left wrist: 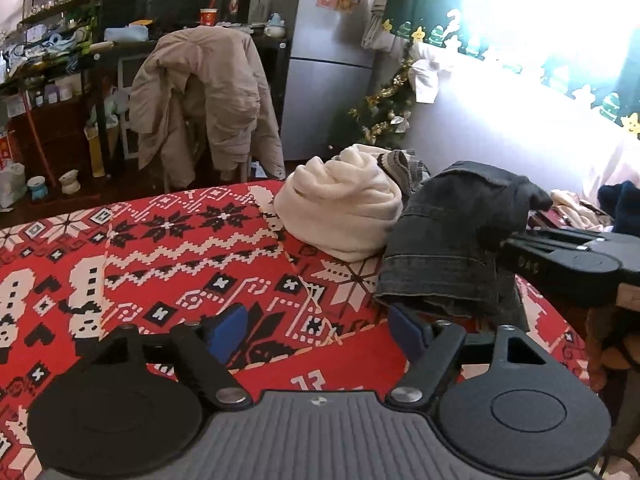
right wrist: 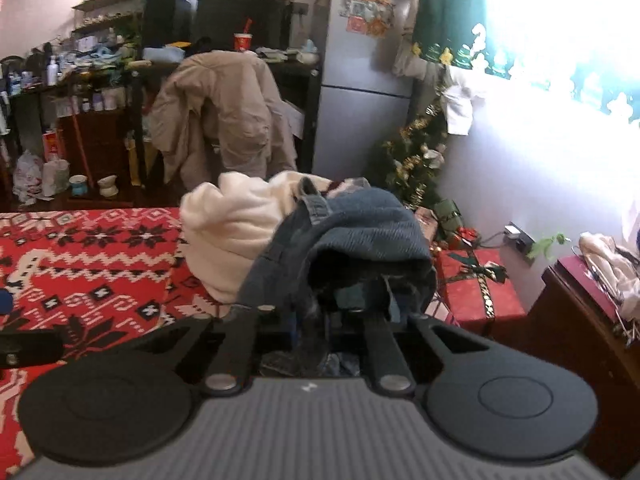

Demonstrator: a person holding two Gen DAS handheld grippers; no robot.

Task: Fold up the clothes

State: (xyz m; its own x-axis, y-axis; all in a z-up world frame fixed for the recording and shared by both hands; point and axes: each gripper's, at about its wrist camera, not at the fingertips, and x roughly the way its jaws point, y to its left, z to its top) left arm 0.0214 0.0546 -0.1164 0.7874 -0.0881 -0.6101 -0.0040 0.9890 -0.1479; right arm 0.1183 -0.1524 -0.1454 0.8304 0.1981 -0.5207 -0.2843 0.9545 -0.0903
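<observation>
A dark denim garment (left wrist: 452, 240) lies bunched on the red patterned tablecloth (left wrist: 180, 260), at the table's right side. My right gripper (right wrist: 316, 320) is shut on a fold of this denim (right wrist: 352, 232), which drapes over its fingers and hides the pads. In the left wrist view the right gripper (left wrist: 506, 248) reaches in from the right and pinches the cloth. My left gripper (left wrist: 320, 330) is open above the tablecloth with nothing between its blue pads (left wrist: 234, 328). The denim's hem lies just beyond its right pad. A crumpled white fleece garment (left wrist: 340, 208) sits behind, touching the denim.
A beige coat (left wrist: 204, 96) hangs over a chair beyond the table, with cluttered shelves to the left. A grey fridge (left wrist: 332, 60) and a small Christmas tree (left wrist: 384, 112) stand behind. A red gift box (right wrist: 476, 284) and a dark wooden cabinet (right wrist: 580, 320) are right of the table.
</observation>
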